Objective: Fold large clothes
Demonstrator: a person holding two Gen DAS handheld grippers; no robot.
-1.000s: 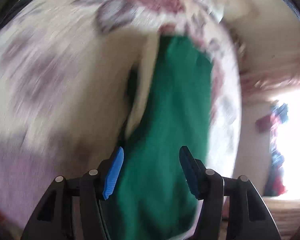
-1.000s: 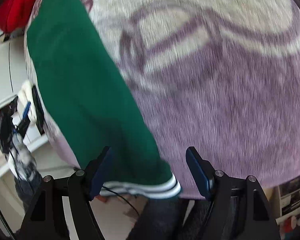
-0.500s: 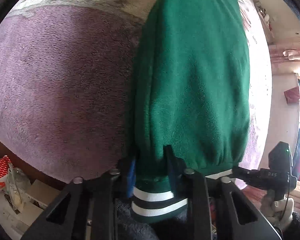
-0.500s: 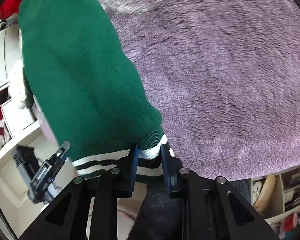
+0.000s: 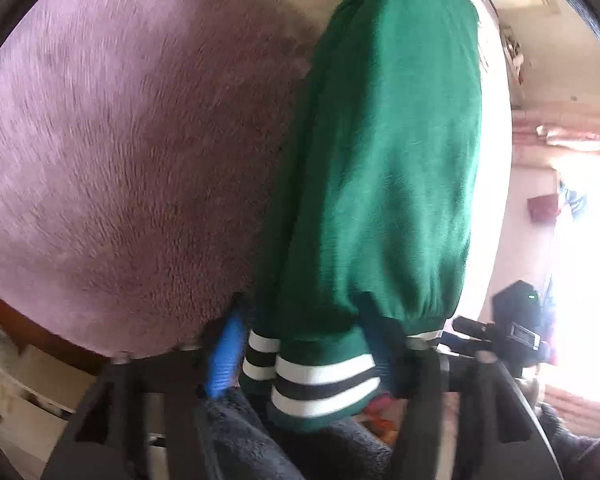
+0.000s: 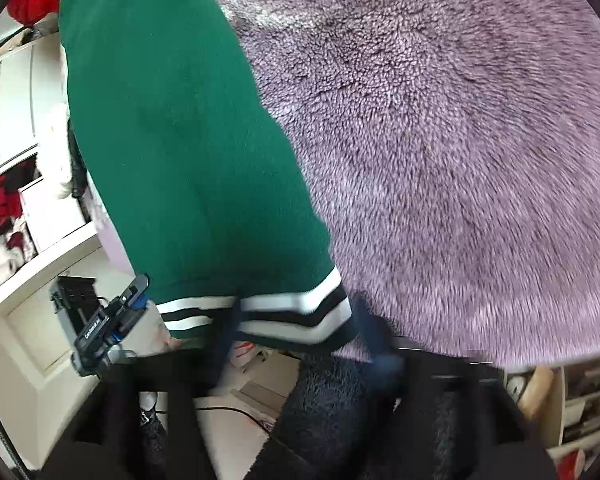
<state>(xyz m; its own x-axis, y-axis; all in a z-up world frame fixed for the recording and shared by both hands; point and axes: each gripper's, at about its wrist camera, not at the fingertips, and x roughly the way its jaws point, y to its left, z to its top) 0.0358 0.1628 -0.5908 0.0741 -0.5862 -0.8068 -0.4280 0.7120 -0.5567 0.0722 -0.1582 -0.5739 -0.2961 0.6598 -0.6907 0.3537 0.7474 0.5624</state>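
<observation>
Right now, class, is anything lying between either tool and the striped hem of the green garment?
Nothing visible does. The left tool has the striped hem directly between its open fingers, and so does the right tool. The green garment lies on the purple blanket.

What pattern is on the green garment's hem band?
White and black stripes on the hem band; left wrist view.

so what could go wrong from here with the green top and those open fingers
1. The green top's striped hem overhangs the purple blanket's edge; released, it may slide off.
2. Both the left gripper and the right gripper have just been opening with the hem between the fingers, so fabric could snag when they pull away.
</observation>
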